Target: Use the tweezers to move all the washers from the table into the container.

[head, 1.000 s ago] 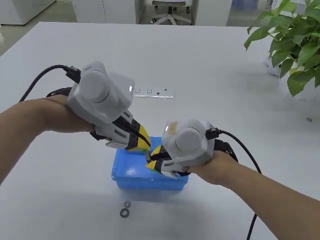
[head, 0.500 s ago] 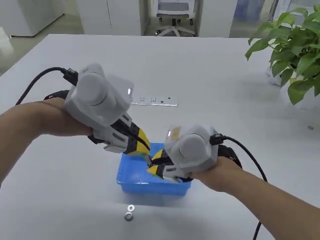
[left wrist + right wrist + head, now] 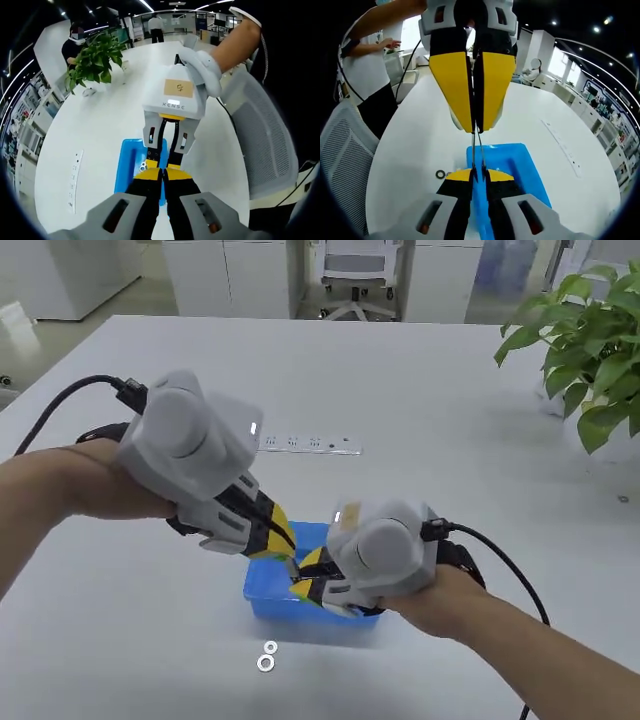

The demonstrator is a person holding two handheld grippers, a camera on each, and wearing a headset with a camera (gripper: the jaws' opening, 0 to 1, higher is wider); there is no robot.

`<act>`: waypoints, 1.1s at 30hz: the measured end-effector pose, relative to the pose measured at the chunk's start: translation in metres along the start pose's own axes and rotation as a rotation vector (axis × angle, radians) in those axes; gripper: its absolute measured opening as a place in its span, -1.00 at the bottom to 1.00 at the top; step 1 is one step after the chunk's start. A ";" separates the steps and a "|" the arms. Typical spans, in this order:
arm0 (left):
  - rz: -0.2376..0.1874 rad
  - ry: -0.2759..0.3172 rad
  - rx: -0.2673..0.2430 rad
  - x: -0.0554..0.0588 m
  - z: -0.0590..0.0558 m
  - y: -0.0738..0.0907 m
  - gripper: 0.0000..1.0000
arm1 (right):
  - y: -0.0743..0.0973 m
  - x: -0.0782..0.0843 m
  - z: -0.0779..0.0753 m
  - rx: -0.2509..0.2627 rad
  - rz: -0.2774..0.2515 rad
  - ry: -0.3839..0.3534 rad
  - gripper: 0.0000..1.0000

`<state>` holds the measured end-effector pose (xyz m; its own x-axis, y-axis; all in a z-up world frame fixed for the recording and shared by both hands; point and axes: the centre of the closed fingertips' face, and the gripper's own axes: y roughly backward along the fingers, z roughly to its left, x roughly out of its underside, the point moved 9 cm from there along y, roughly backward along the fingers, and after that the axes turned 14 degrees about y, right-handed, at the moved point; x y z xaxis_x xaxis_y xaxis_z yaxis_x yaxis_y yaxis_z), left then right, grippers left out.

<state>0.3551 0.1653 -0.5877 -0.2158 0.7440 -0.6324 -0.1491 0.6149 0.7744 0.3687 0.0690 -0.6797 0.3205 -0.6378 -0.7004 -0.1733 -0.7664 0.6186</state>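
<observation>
The right gripper (image 3: 306, 585) and the left gripper (image 3: 283, 543) meet tip to tip over the near end of the blue container (image 3: 262, 602). Each has its jaws drawn almost together. In the right gripper view the thin steel tweezers (image 3: 478, 150) run from between the left gripper's yellow pads down into the right gripper's own, so each seems to pinch one end. Whether the tweezer tips carry anything I cannot tell.

Just on the person's side of the jaws, past the blue container's near wall, two washers (image 3: 265, 663) lie close together on the table (image 3: 430, 410). The right gripper view shows a washer (image 3: 440, 174) just left of its jaws.

The washers look like light, hard, flat rings that would skate on the smooth top. I judge the best hold is one tip through the hole and the other outside the rim, squeezed gently. The tweezers are springy and may twist in the pads.

Beyond the grippers lies a power strip (image 3: 305, 444). Farther off to the right stands a potted plant (image 3: 585, 320).
</observation>
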 end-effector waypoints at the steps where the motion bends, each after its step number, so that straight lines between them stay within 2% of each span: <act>1: 0.003 0.003 -0.002 0.002 -0.003 0.001 -0.90 | -0.001 -0.002 0.002 -0.003 -0.004 -0.003 -0.77; 16: 0.034 0.051 -0.001 0.026 -0.028 0.001 -0.90 | -0.019 -0.010 0.034 -0.065 -0.039 0.001 -0.77; 27: 0.049 0.086 0.014 0.043 -0.041 -0.006 -0.90 | -0.032 -0.006 0.055 -0.113 -0.061 -0.017 -0.76; 33: 0.057 0.102 0.015 0.051 -0.044 -0.011 -0.90 | -0.038 -0.004 0.061 -0.132 -0.062 -0.024 -0.76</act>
<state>0.3036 0.1852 -0.6270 -0.3210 0.7476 -0.5814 -0.1195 0.5771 0.8079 0.3177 0.0961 -0.7226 0.3044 -0.5923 -0.7460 -0.0295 -0.7887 0.6141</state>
